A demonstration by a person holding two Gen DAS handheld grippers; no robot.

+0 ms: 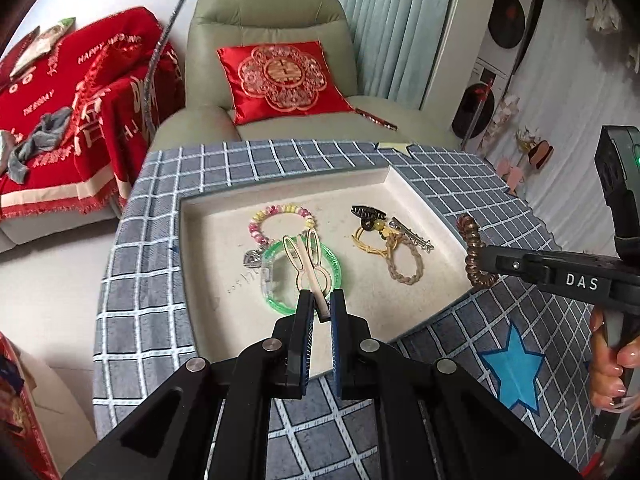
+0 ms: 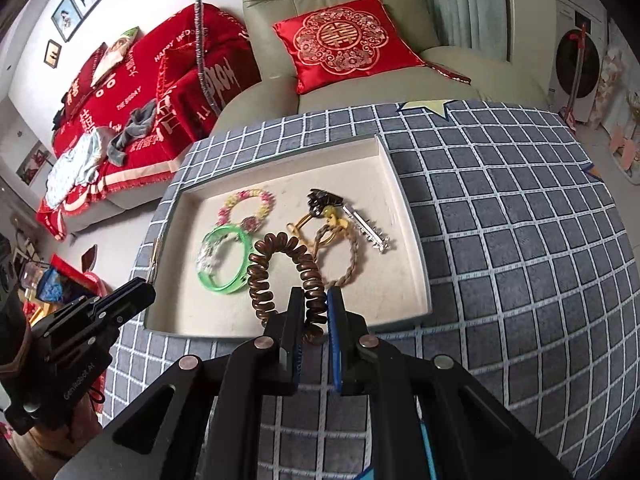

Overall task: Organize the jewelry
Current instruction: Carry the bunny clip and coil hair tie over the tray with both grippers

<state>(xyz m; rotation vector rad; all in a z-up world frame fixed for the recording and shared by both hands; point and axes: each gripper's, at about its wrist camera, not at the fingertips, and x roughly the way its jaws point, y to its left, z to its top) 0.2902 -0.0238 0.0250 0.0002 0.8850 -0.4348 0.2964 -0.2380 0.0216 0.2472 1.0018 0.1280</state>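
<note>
Left gripper (image 1: 322,307) clamps the rabbit hair clip (image 1: 307,266) at its tail; right gripper (image 2: 316,304) pinches the brown spiral hair tie (image 2: 280,276) above the tray (image 2: 404,216).

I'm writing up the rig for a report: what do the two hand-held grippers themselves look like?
Both are matte black. The left hand-held gripper and right hand-held gripper have flat black fingers with blue pads, angular linkage arms and round silver pivot pins. Seen side-on, one body bears white "DAS" lettering and a green light; the other is marked "GenRobot.AI". No cables or sleeves show.
</note>
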